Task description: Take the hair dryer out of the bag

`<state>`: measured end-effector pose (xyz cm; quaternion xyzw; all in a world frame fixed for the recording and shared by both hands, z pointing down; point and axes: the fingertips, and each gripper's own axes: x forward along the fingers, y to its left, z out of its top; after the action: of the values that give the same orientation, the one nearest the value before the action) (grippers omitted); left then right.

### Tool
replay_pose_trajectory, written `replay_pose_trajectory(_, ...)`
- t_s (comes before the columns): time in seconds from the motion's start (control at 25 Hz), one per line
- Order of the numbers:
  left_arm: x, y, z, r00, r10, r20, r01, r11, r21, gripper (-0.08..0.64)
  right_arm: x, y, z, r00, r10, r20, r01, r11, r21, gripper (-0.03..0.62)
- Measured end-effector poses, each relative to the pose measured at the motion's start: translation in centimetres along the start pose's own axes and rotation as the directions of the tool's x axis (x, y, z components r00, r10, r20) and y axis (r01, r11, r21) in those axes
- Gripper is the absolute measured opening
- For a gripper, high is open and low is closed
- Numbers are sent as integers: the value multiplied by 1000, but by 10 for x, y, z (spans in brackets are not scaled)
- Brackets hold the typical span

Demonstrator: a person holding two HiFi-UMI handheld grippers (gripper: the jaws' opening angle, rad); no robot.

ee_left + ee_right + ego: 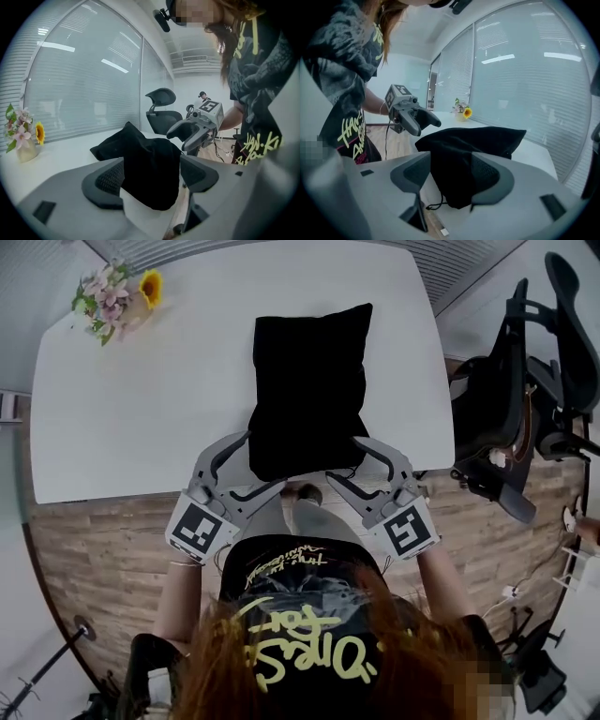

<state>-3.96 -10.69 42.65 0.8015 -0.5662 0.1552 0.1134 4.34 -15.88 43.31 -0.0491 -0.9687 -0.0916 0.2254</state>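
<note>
Bag mouth between two wide-open grippers

My left gripper (pixel 261 463) and right gripper (pixel 343 460) flank the near end of the black bag (pixel 309 390), lower centre of the head view, at the white table (pixel 141 409) edge. Each pair of fingers stands apart with cloth between, not yet pinching. The hair dryer is out of sight; I judge it is inside the bag. I should pinch only rim cloth on each side, then spread it without dragging the bag off.

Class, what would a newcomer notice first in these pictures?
A black cloth bag lies on the white table, its near end at the front edge. The left gripper and right gripper each straddle a near corner with open jaws. A flower vase stands at the far left corner.
</note>
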Motion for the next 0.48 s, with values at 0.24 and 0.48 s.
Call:
replay_pose_trajectory(0.24,6,-15,-29,996,-15,-83,20,998,59,379,10,10,-20,996,-9,-90,-1,994,-109,256)
replay_pose_trajectory(0.48,7,-11,-46,988,59,-142,-36,986,161,377,16,12,-31,993,-16,-114,2,993,-116,256)
